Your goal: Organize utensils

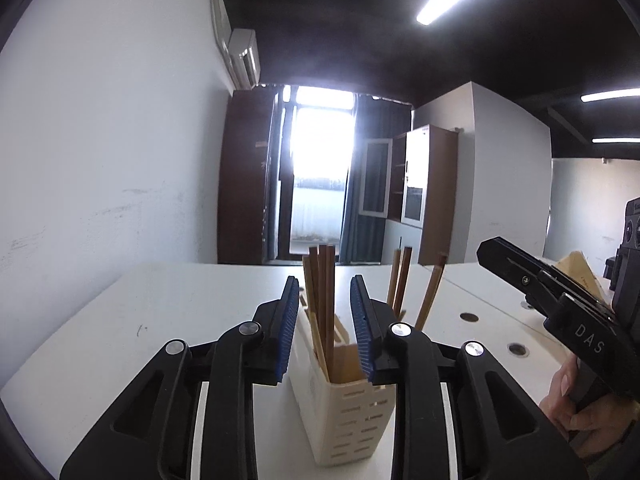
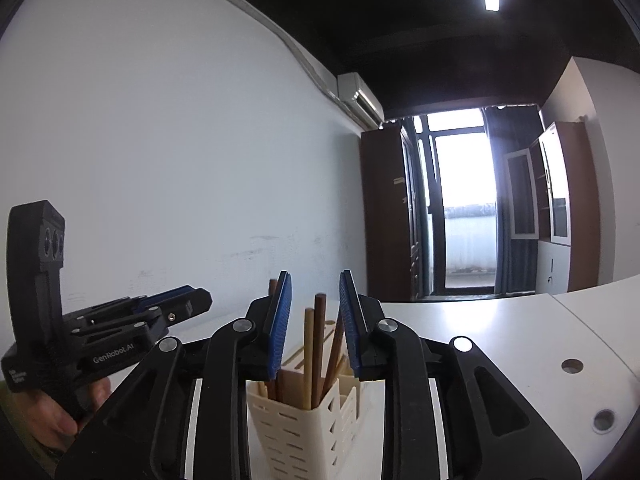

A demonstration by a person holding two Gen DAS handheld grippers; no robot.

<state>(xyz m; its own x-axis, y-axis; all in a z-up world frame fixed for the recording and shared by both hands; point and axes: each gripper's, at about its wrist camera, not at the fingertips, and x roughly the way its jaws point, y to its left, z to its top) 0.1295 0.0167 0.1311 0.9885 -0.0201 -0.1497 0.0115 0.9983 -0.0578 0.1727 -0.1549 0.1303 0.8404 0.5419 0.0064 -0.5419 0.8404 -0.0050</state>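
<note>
A cream slotted utensil holder (image 1: 352,408) stands on the white table (image 1: 168,312), with several brown wooden chopsticks (image 1: 320,292) upright in its compartments. My left gripper (image 1: 325,312) is open, its blue pads on either side of the holder's near compartment, holding nothing. The right gripper shows at the right edge of this view (image 1: 560,292), held by a hand. In the right wrist view the holder (image 2: 304,428) and its chopsticks (image 2: 314,356) sit between the open blue pads of my right gripper (image 2: 315,320), which is empty. The left gripper appears at the left (image 2: 160,308).
The table has round cable holes (image 1: 469,317) on the right and a seam between two tabletops. A light wooden object (image 1: 576,270) lies at the far right. A white wall runs along the left. Cabinets and a bright door stand beyond the table.
</note>
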